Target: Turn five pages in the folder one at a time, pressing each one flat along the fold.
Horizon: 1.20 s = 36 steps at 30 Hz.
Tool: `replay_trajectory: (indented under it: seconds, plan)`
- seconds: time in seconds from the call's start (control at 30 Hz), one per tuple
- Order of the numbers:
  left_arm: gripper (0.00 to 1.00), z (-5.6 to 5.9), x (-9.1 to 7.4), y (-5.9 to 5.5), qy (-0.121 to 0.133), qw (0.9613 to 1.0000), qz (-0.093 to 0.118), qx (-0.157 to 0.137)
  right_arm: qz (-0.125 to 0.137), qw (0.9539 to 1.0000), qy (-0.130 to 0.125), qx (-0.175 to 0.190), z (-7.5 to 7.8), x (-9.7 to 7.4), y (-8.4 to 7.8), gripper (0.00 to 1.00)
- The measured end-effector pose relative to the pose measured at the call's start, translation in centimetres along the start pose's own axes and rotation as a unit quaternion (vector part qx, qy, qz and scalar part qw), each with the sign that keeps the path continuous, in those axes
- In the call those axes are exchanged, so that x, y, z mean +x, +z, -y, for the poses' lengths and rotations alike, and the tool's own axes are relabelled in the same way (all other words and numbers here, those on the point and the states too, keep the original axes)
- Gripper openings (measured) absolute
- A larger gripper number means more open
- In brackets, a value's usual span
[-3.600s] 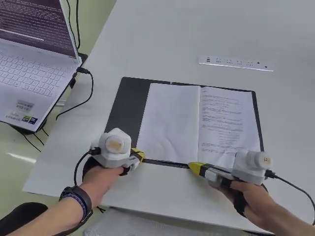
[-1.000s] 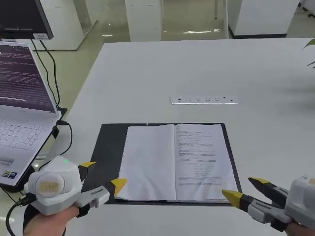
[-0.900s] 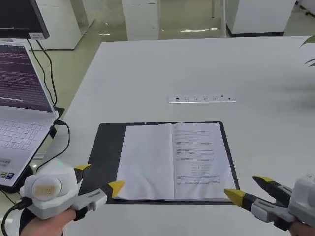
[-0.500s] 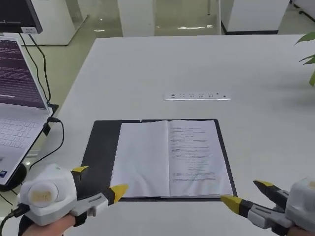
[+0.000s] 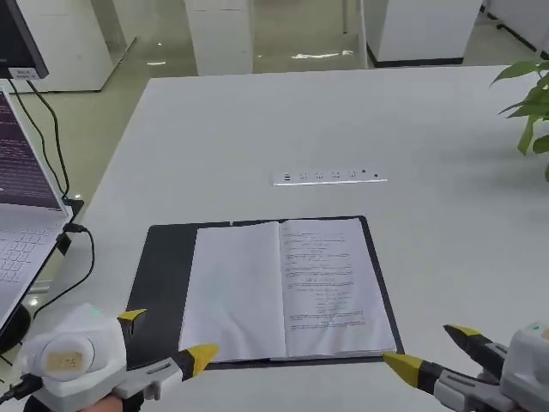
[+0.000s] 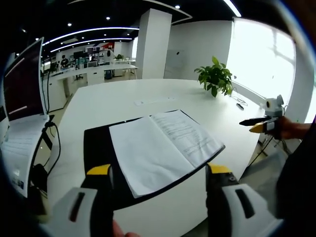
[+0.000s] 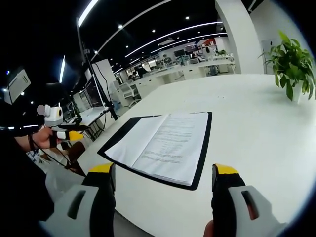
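A black folder [image 5: 163, 266] lies open on the white table, a blank page [image 5: 232, 287] on its left and a printed page [image 5: 326, 283] on its right. In the left gripper view the folder [image 6: 96, 145] lies ahead of my left gripper [image 6: 160, 170], whose yellow-tipped jaws are open and empty. My left gripper [image 5: 167, 336] hovers off the folder's near left corner. My right gripper [image 5: 433, 352] is open and empty off the near right corner. The right gripper view has the folder [image 7: 202, 143] ahead of my right gripper [image 7: 163, 170].
A laptop [image 5: 17, 215] with a cable [image 5: 73, 257] stands at the left edge. A white power strip [image 5: 330, 178] lies beyond the folder. A green plant [image 5: 527, 103] is at the far right. The table's near edge is close below the folder.
Both grippers have lifted off the folder's bottom edge and opened. The head camera has tilted up and shifted right. The folder's pages lie as before.
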<state>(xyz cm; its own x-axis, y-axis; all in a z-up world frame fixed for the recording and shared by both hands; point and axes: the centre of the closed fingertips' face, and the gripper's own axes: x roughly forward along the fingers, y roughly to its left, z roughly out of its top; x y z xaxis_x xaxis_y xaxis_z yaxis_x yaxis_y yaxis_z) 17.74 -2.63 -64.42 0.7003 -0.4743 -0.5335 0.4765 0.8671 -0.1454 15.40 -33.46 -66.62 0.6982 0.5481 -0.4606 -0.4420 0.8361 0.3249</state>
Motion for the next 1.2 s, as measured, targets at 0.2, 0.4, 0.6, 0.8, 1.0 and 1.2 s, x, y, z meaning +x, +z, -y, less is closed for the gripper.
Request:
replay_trajectory:
  seconds: [0.2, 0.4, 0.6, 0.8, 1.0, 1.2]
  plan:
    - [0.76, 1.1, 1.2, 0.3, -0.016, 0.9997, -0.012, 0.011, -0.005, 1.0000, -0.001, 0.001, 0.1, 0.2, 0.0, 0.80]
    - [0.74, 2.9, 3.0, 0.7, -0.046, 0.9980, -0.028, 0.033, -0.002, 1.0000, 0.001, 0.003, -0.1, 0.1, 0.2, 0.80]
    - [0.73, 5.2, 5.5, 1.7, -0.083, 0.9945, -0.034, 0.054, 0.006, 0.9999, -0.005, 0.014, 0.4, -0.4, 0.4, 0.81]
    - [0.72, 7.8, 8.1, 1.6, -0.121, 0.9888, -0.050, 0.072, 0.007, 0.9997, -0.007, 0.022, 0.7, -0.6, 0.2, 0.81]
    - [0.71, 10.3, 11.3, 2.1, -0.148, 0.9823, -0.063, 0.096, 0.000, 0.9996, 0.002, 0.027, 0.5, -0.7, -0.3, 0.76]
    - [0.70, 12.9, 14.0, 2.3, -0.169, 0.9757, -0.076, 0.116, -0.004, 0.9995, 0.006, 0.030, 0.6, -0.6, -0.8, 0.77]
